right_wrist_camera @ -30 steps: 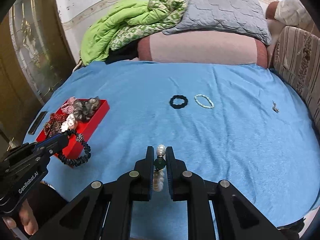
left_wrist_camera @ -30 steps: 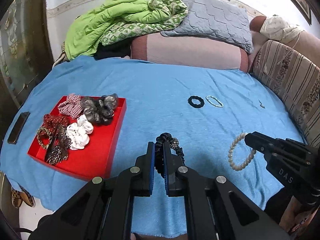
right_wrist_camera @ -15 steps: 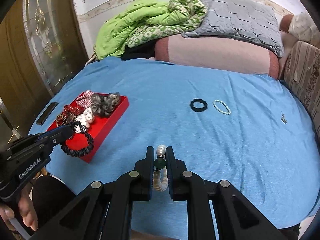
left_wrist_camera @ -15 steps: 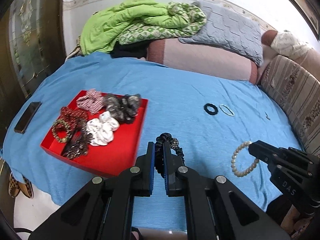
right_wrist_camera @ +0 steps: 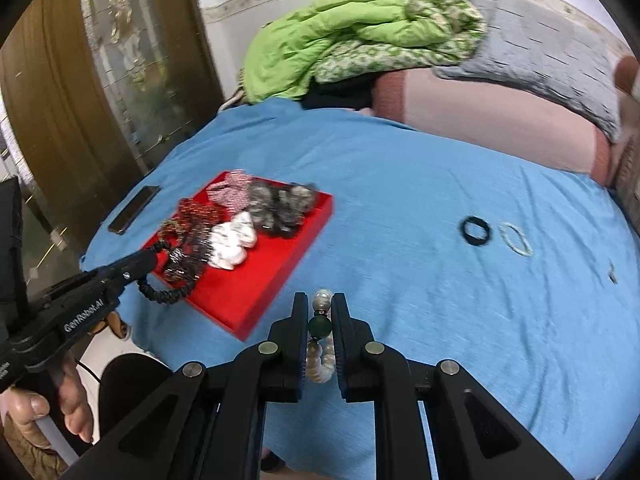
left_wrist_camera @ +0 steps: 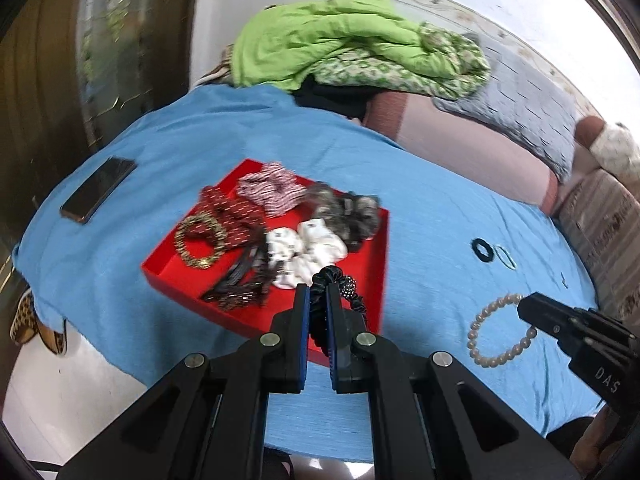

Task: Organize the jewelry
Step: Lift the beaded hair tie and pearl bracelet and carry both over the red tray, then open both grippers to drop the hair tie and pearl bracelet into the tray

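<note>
Both grippers swung left toward red tray (left_wrist_camera: 366, 280) since earlier frame. Left gripper (left_wrist_camera: 318, 300) fingers pinching black scrunchie (left_wrist_camera: 334, 284) over tray; right gripper (right_wrist_camera: 318, 314) pinching pearl bracelet (left_wrist_camera: 500, 330) above bed. Drop-off step; next: lower, release inside tray.
</note>
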Tool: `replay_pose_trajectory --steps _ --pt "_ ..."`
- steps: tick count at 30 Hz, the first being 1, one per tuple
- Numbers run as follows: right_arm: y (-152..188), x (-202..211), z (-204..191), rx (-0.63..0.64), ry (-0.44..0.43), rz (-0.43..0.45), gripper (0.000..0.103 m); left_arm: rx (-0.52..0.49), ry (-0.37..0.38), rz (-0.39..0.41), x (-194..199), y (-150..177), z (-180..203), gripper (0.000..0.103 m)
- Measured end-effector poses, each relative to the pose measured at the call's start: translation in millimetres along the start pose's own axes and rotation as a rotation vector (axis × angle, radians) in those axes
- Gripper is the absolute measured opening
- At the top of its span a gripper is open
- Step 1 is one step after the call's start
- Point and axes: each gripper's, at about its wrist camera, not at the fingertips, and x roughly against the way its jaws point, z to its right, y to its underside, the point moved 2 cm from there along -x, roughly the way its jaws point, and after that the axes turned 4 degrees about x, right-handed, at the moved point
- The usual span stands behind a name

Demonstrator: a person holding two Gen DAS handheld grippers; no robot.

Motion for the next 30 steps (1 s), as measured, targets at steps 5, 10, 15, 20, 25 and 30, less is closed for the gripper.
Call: replay_pose_trajectory --steps 5,10,15,20,25,30 --pt "-22 -25 -22 0.003 -0.070 -0.015 0.013 0.028 -0.002 -0.016 -9 -1 -17 0.007" --pt "-43 -49 -42 0.030 -0.100 -0.016 0.013 0.023 0.008 -0.026 -19 -6 -19 0.007" --pt "-60 -78 -60 0.050 -0.123 -0.026 0.013 0.002 -0.002 -0.043 -36 -10 -16 0.007" --pt "-62 -108 -67 0.050 -0.131 -0.059 0.013 -0.009 -0.018 -0.072 -53 -9 -18 0.007" --pt "-55 -130 -62 0.042 -0.121 -0.101 0.013 -0.010 -0.018 -0.104 -67 -4 -19 0.007" --pt "-50 -143 -54 0.022 -0.114 -0.126 0.013 -0.018 -0.023 -0.116 -74 0 -19 0.007"
